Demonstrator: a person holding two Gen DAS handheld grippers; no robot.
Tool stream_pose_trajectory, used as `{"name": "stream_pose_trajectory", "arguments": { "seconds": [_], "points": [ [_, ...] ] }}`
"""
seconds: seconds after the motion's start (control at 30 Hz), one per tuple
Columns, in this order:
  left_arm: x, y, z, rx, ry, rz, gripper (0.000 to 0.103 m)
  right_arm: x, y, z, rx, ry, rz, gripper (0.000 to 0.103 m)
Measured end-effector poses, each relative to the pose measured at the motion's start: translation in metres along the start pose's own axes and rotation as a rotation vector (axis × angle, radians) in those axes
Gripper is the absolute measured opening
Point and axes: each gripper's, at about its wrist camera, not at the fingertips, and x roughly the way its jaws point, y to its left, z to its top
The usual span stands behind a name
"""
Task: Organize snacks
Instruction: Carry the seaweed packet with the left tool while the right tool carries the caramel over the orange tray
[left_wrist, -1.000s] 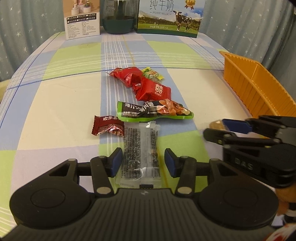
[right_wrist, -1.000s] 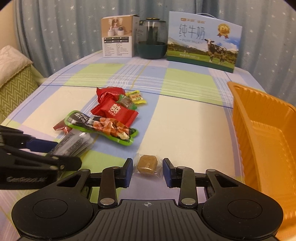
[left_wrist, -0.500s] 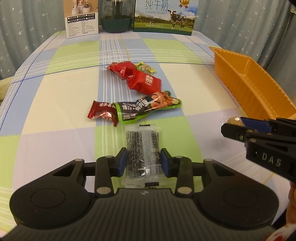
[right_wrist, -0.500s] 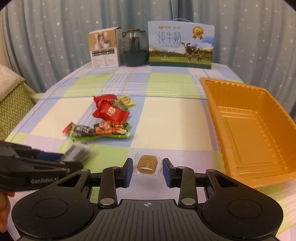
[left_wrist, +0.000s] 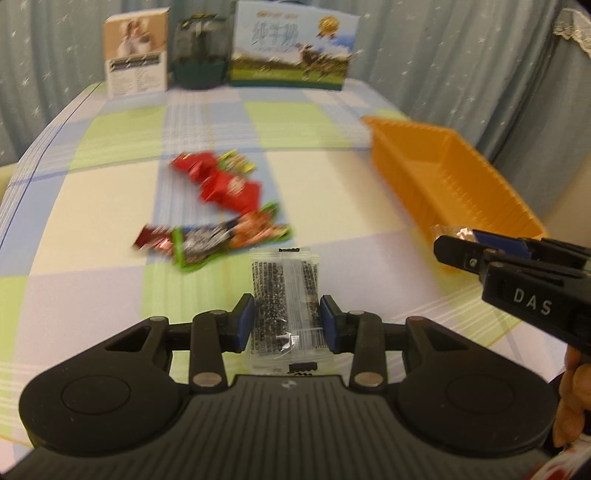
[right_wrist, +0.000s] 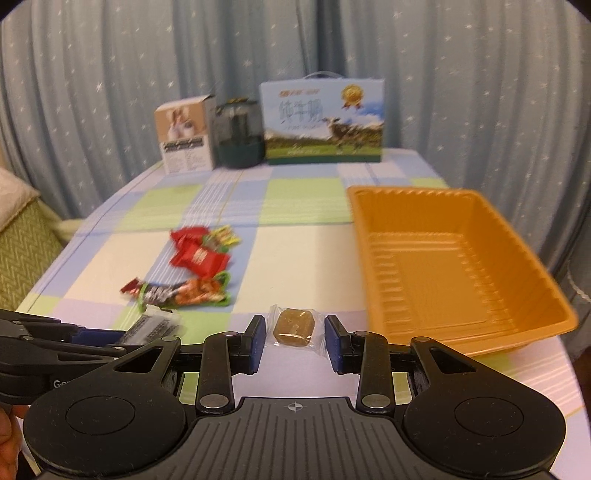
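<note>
My left gripper (left_wrist: 287, 325) is shut on a clear packet of black sesame snack (left_wrist: 283, 295) and holds it above the table. My right gripper (right_wrist: 295, 339) is shut on a small wrapped brown candy (right_wrist: 294, 325), also lifted; it shows at the right of the left wrist view (left_wrist: 480, 247). The empty orange tray (right_wrist: 458, 269) stands at the right, just beyond the candy. A pile of snacks lies left of centre: red packets (right_wrist: 199, 254), a yellow-green candy (right_wrist: 221, 236), a green-edged packet (right_wrist: 184, 293) and a small dark red packet (right_wrist: 129, 287).
A milk carton box (right_wrist: 321, 122), a dark green jar (right_wrist: 238, 136) and a small white-and-tan box (right_wrist: 184, 138) stand along the far edge of the checked tablecloth (right_wrist: 303, 254). A curtain hangs behind. A cushioned seat (right_wrist: 22, 240) is at the left.
Both grippers have risen and moved toward the tray with their snacks. The sesame packet has left the table, and the pile now lies farther below.
</note>
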Motion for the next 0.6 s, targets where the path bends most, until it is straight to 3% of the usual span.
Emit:
{"name": "stream_pose_trajectory", "arguments": {
  "seconds": [0.27,0.6],
  "points": [
    [0.009,-0.062,0.037,0.034,-0.042,-0.099,0.034,-0.016,-0.067,0.021,0.106,-0.04,-0.104,0.035],
    [0.04,-0.132,0.067,0.088,-0.044,-0.189,0.034,-0.015,-0.143,0.029,0.221,-0.018,-0.188,0.035]
  ]
}}
